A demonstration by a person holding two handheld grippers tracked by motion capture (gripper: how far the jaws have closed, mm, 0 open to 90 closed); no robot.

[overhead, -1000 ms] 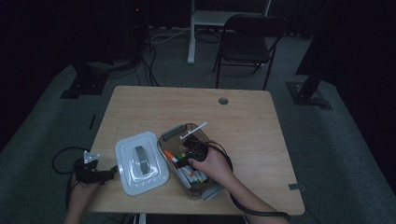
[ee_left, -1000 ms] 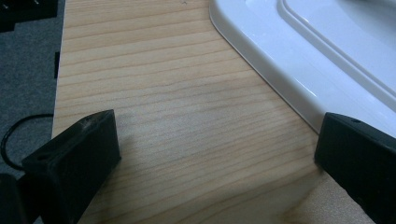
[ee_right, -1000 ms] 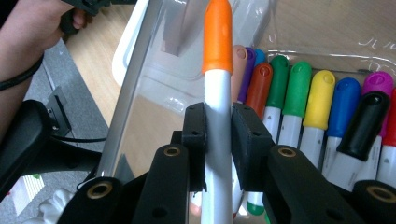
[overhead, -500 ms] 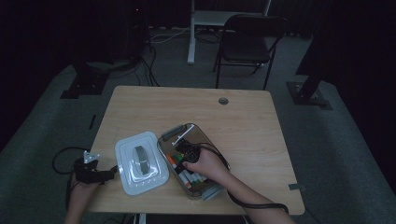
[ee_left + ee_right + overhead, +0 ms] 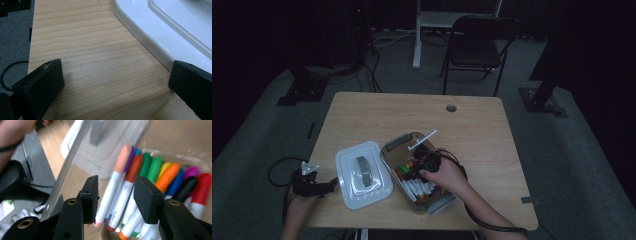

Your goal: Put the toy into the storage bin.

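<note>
A right hand-held gripper hangs over a clear plastic bin of felt-tip markers at lower centre of the high view, its jaws just opened and standing apart around the white barrels of the peach-capped marker and its red-capped neighbour without pressing on either. The markers lie side by side in the bin, caps toward the top of the right gripper view. They look light, stiff and smooth, so likely to roll or slip; the middle of a white barrel, below the cap, seems the surest hold. At lower left the left hand-held gripper rests released on the wooden worktop, one jaw touching the edge of the white bin lid, which lies flat just beside the bin.
</note>
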